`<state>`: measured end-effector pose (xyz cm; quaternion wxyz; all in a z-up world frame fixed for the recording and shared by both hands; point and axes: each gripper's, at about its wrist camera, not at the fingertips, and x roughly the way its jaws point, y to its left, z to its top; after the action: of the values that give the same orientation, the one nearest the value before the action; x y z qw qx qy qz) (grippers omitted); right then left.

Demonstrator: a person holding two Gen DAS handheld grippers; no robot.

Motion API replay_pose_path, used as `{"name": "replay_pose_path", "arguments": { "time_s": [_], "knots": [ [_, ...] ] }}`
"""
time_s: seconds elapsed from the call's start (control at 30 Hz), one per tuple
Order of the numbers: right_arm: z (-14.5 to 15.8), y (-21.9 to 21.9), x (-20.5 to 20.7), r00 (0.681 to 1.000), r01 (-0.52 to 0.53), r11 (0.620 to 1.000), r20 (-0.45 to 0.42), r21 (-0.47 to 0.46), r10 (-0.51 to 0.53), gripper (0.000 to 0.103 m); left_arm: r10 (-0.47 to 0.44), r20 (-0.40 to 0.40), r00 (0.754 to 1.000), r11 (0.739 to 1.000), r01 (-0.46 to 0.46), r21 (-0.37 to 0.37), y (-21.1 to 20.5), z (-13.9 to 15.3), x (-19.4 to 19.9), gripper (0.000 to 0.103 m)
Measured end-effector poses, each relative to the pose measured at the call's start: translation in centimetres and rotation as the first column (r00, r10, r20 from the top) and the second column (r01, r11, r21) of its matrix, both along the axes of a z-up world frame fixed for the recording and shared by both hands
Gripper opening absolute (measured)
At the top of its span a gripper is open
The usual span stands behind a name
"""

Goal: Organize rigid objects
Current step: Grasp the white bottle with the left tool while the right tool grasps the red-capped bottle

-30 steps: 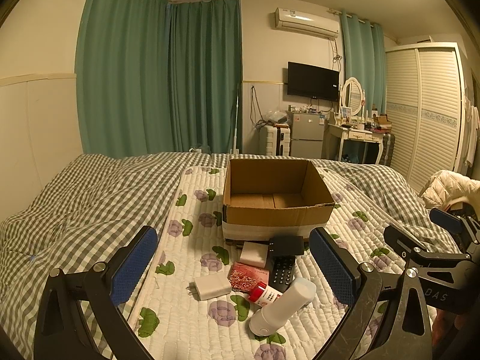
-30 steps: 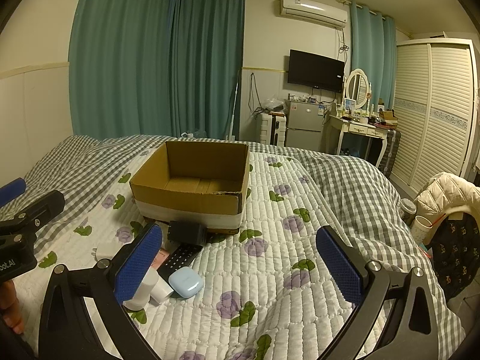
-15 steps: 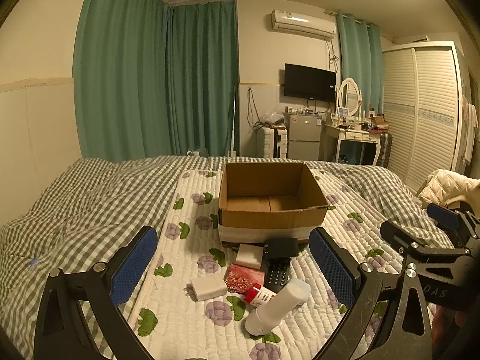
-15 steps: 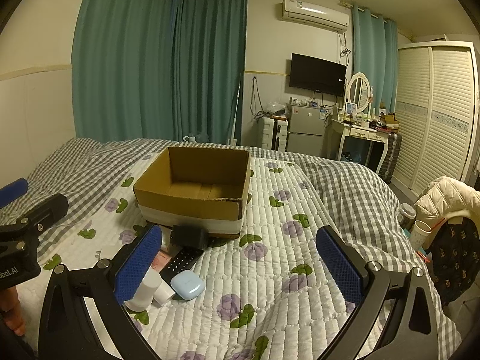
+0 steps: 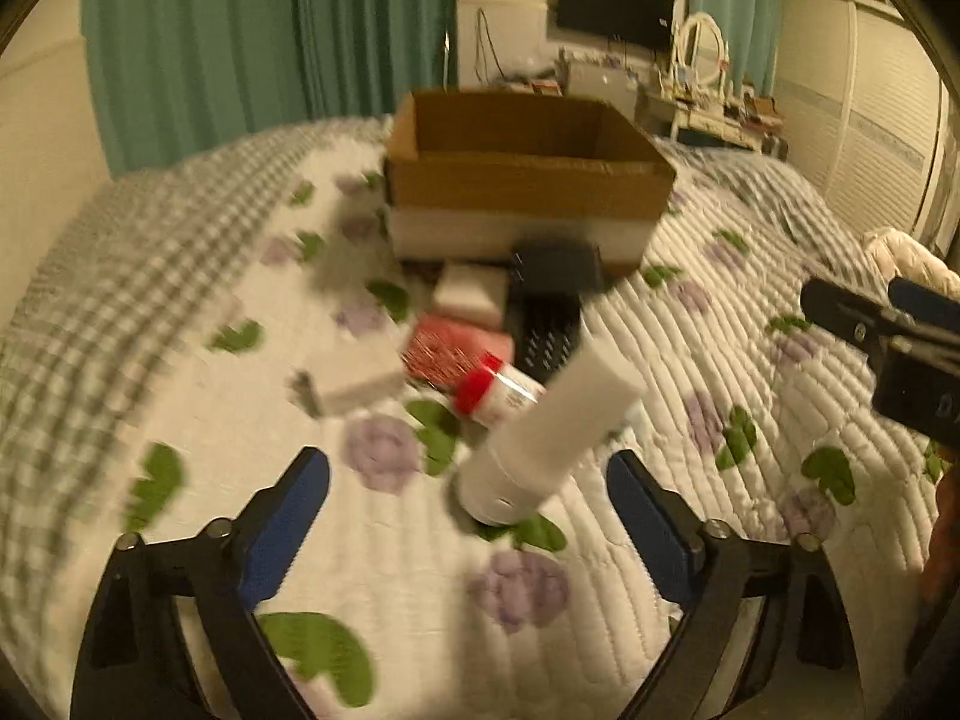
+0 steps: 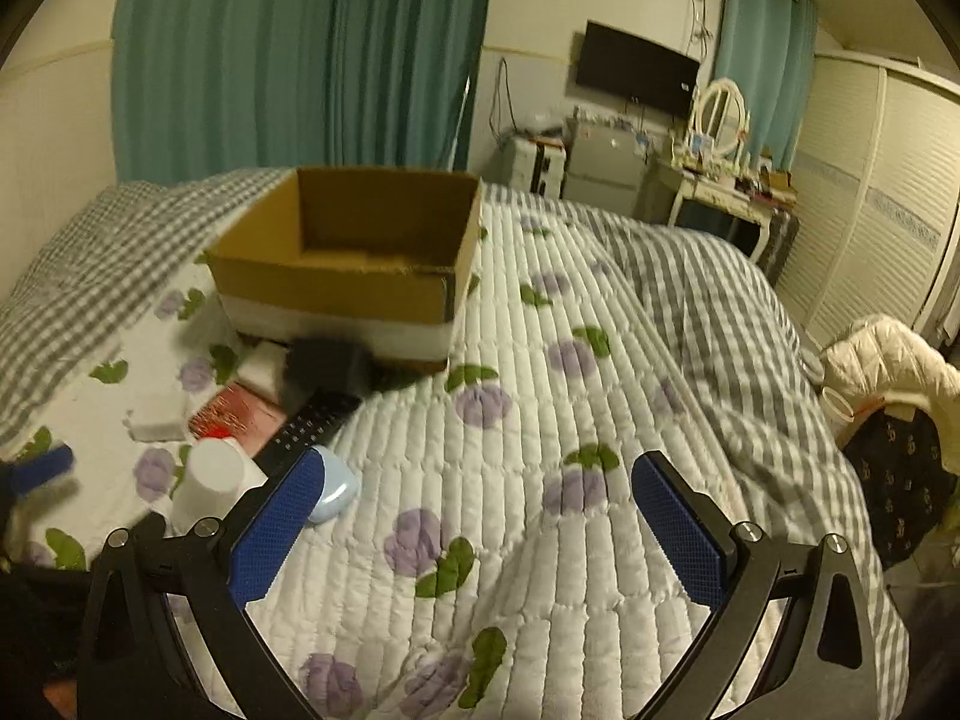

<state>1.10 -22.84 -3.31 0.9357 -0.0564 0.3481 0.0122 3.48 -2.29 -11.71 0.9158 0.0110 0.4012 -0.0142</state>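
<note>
An open cardboard box [image 5: 522, 180] [image 6: 354, 258] stands on the floral quilt. In front of it lie a white tube [image 5: 552, 426] [image 6: 210, 480], a red-capped bottle [image 5: 495, 396], a red patterned packet [image 5: 456, 348], a white charger [image 5: 354, 381], a white block [image 5: 471, 294], a black adapter [image 5: 555, 267], a black remote [image 5: 543, 330] [image 6: 312, 426] and a pale blue case [image 6: 336, 492]. My left gripper [image 5: 468, 516] is open, low over the quilt, just short of the tube. My right gripper [image 6: 480, 516] is open and empty over bare quilt, right of the pile.
The bed carries a grey checked duvet [image 6: 708, 312]. A cream jacket [image 6: 888, 360] lies off the bed's right side. A dressing table [image 6: 726, 192], fridge and wardrobe [image 6: 888, 180] stand beyond. Green curtains [image 6: 300, 54] hang behind the box.
Both grippers have dropped and moved forward toward the pile. The left one now sits close behind the white tube. Both stay open.
</note>
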Motion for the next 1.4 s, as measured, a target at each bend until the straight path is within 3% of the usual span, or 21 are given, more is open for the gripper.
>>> {"name": "replay_pose_path", "arguments": {
  "time_s": [0.17, 0.27, 0.33, 0.4, 0.57, 0.77, 0.93, 1.1, 1.27, 1.4],
  "knots": [
    [-0.9, -0.8, 0.8, 0.999, 0.021, 0.999, -0.042, 0.029, -0.02, 0.103, -0.01, -0.069, 0.998, 1.0, 0.012, 0.029, -1.3, -2.1, 2.0, 0.081],
    [-1.4, -1.2, 1.1, 0.998, 0.026, 0.999, -0.06, 0.047, -0.024, 0.103, -0.033, -0.109, 0.994, 0.999, 0.036, 0.023, -1.9, -3.1, 2.8, 0.07],
    [-1.6, -1.3, 1.4, 0.997, 0.025, 0.998, -0.074, 0.061, -0.021, 0.103, -0.046, -0.129, 0.991, 0.998, 0.05, 0.026, -2.2, -3.6, 3.2, 0.057],
    [-1.8, -1.3, 1.5, 0.996, 0.02, 0.997, -0.085, 0.071, -0.014, 0.103, -0.045, -0.128, 0.991, 0.997, 0.052, 0.052, -2.5, -3.9, 3.3, 0.053],
    [-2.2, -1.1, 1.8, 0.995, 0.006, 0.997, -0.101, 0.078, 0.002, 0.103, -0.038, -0.099, 0.994, 0.997, 0.044, 0.057, -2.0, -2.9, 3.4, 0.052],
    [-2.2, -0.2, 2.0, 0.994, -0.03, 0.997, -0.102, 0.07, 0.037, 0.103, 0.013, 0.003, 1.0, 0.999, -0.013, 0.05, 0.6, 1.2, 2.9, 0.052],
    [-2.6, 2.6, 2.4, 0.981, -0.157, 0.986, -0.109, 0.051, 0.162, 0.103, 0.073, 0.023, 0.997, 0.995, -0.075, 0.061, 3.4, 3.4, 3.0, 0.052],
    [-4.5, 7.7, 3.5, 0.928, -0.341, 0.939, -0.149, 0.031, 0.342, 0.102, 0.122, 0.01, 0.992, 0.991, -0.122, 0.052, 5.6, 3.4, 2.8, 0.052],
    [-6.7, 11.3, 4.5, 0.881, -0.435, 0.9, -0.197, 0.019, 0.429, 0.091, 0.134, -0.003, 0.991, 0.99, -0.133, 0.039, 6.4, 2.8, 2.7, 0.052],
    [-8.7, 12.9, 5.0, 0.862, -0.455, 0.891, -0.257, -0.011, 0.437, 0.074, 0.134, -0.01, 0.991, 0.991, -0.133, 0.028, 6.7, 2.5, 2.6, 0.052]
  ]
}}
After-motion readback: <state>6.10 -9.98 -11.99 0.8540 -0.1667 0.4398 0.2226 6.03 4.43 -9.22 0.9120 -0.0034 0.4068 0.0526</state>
